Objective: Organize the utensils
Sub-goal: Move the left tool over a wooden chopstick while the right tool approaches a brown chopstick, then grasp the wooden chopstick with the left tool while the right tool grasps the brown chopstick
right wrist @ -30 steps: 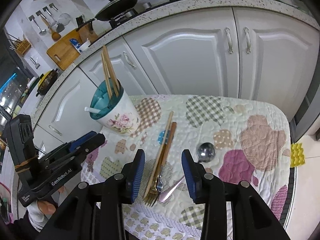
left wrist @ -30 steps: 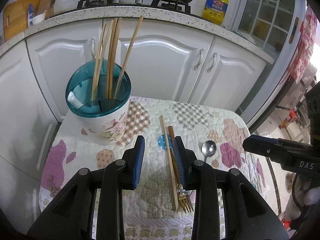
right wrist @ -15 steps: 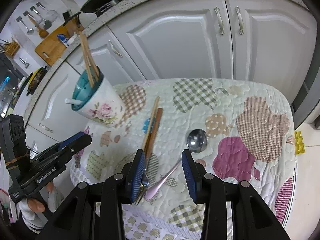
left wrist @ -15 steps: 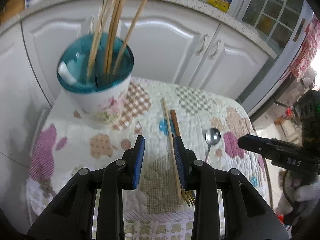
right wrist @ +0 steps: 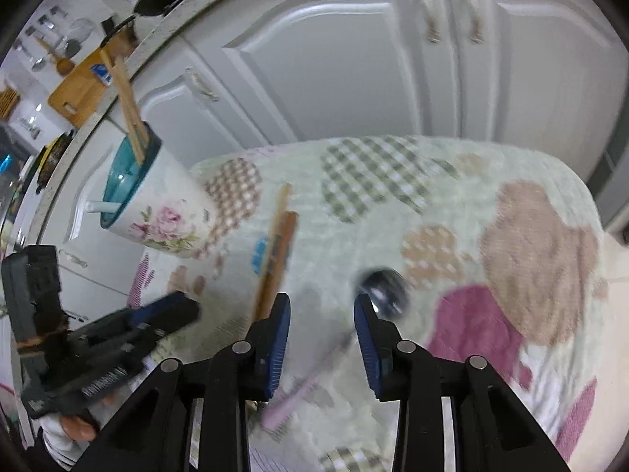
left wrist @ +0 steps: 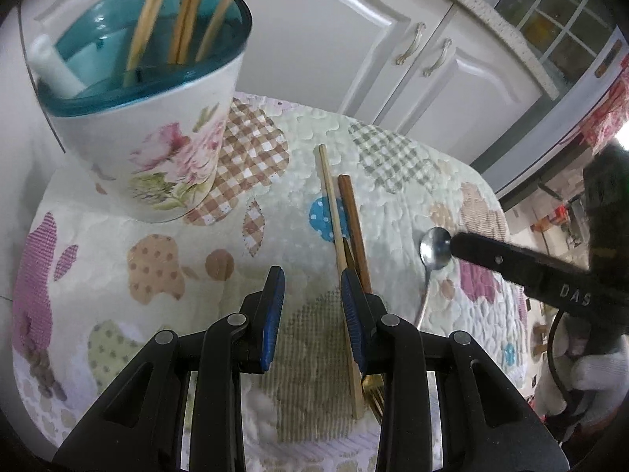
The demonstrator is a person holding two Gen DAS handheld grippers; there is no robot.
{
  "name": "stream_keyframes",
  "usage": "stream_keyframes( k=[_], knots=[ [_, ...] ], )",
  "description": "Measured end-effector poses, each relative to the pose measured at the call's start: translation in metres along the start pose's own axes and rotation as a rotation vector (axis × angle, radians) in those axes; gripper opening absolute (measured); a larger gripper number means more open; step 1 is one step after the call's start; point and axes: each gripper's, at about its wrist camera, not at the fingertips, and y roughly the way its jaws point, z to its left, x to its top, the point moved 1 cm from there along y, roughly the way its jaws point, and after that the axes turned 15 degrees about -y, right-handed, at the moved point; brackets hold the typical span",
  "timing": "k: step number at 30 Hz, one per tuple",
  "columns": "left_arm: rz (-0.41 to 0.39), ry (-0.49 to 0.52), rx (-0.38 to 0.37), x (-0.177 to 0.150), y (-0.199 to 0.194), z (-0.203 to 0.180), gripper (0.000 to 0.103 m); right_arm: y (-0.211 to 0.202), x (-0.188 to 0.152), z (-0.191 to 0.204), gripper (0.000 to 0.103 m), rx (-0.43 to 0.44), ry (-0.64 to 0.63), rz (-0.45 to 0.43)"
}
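Observation:
A floral utensil holder (left wrist: 149, 137) with a teal rim stands at the table's back left, with wooden chopsticks (left wrist: 184, 11) and a white handle (left wrist: 51, 67) in it. A light chopstick (left wrist: 332, 204) and a brown-handled fork (left wrist: 354, 216) lie side by side mid-table. My left gripper (left wrist: 312, 279) hangs open just left of them, nothing between its fingers. A metal spoon (right wrist: 383, 287) with a pink handle (right wrist: 302, 385) lies to the right. My right gripper (right wrist: 322, 306) is low over it, its jaws closing with the handle between them, pads apart from it. That view is blurred.
A quilted patchwork cloth (left wrist: 157, 275) covers the small table. White cabinet doors (right wrist: 354, 59) stand close behind it. The table's rounded edge (right wrist: 589, 204) drops off at the right. A gloved hand (left wrist: 589, 369) holds the right gripper's body.
Both grippers have sunk toward the table and the utensils look larger. The right gripper has come down over the spoon's handle and its jaws have narrowed slightly.

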Motion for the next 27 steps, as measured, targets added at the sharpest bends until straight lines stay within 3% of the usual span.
stream_keyframes(
  k=[11,14,27],
  knots=[
    [0.009,-0.017,0.028,0.007,0.006,0.014,0.029,0.078,0.044,0.015,0.025,0.036,-0.042,0.099],
    [0.009,-0.017,0.029,0.011,0.010,0.011,0.029,0.091,0.045,0.015,0.014,0.017,-0.056,0.117],
    [-0.004,0.028,0.072,0.036,0.045,-0.030,0.029,0.052,0.018,-0.033,0.013,-0.001,-0.017,0.127]
  ],
)
